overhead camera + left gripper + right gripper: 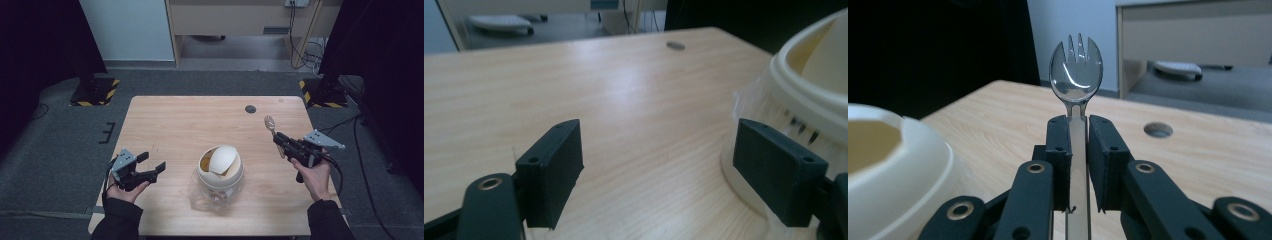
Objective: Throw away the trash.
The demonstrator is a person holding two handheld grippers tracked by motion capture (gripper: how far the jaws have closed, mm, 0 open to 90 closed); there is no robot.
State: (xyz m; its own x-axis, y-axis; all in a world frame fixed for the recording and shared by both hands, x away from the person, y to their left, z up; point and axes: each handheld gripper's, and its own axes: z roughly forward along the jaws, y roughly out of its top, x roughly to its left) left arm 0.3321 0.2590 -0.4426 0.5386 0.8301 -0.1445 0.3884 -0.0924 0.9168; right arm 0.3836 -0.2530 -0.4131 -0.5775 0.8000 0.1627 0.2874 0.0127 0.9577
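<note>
Your R gripper point(1077, 165) pinches spork point(1076, 75) handle, bowl beyond fingertips, ready to scoop; L gripper point(674, 170) spread beside cup point(819, 90) to steady it.

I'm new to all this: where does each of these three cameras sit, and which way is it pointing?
High view: sits above the person's side, looking forward and down at the table; both forearms and hands show, holding the left claw and the right claw.
Left gripper view: rides on the left claw, looking across the table past its open jaws; the cup is at the right.
Right gripper view: rides on the right claw, looking along its jaws, shut on a clear spork.
Shared: all three show the cup and the table's round hole.
</note>
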